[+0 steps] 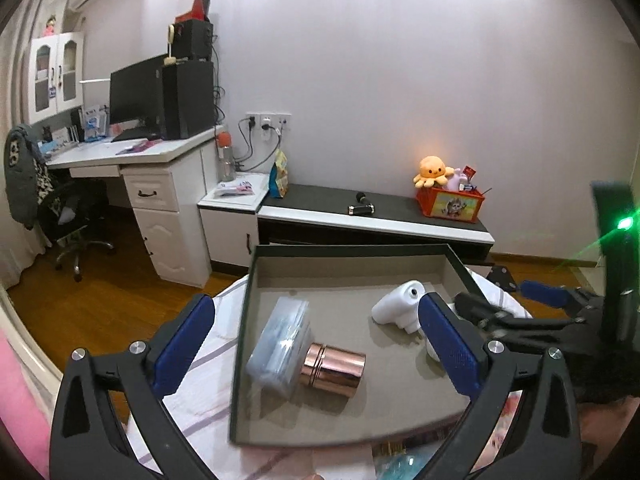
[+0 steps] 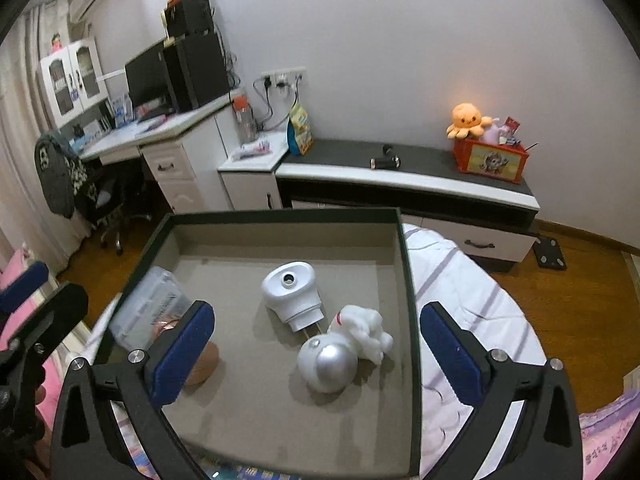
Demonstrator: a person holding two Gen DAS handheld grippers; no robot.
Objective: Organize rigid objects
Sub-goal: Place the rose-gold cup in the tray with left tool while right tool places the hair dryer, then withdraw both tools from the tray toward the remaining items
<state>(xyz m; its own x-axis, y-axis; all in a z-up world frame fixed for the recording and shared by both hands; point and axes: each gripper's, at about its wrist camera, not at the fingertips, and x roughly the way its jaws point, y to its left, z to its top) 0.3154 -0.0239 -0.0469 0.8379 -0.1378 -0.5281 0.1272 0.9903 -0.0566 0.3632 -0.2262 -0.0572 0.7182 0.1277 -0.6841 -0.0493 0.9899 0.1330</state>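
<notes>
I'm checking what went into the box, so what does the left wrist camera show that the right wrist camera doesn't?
Only the left wrist view shows the copper canister whole, lying against the clear plastic case. Only the right wrist view shows the astronaut figure whole, lying beside the white plug-in device. Both show the open box on the bed, the device, and open, empty grippers.

In the left wrist view, the astronaut toy [image 1: 434, 350] is almost wholly hidden behind a blue pad [image 1: 450, 350], and part of the white device [image 1: 394, 306] is covered by the same pad. The clear case [image 1: 278, 344] is blurred, so its contents cannot be made out. In the right wrist view, the copper tin [image 2: 204, 366] is largely covered by a pad [image 2: 180, 356], and the clear case [image 2: 150, 308] is smeared. The tray [image 2: 412, 320] is cut off by the lower edge there. The small items in the red box [image 2: 490, 158] cannot be told apart.
</notes>
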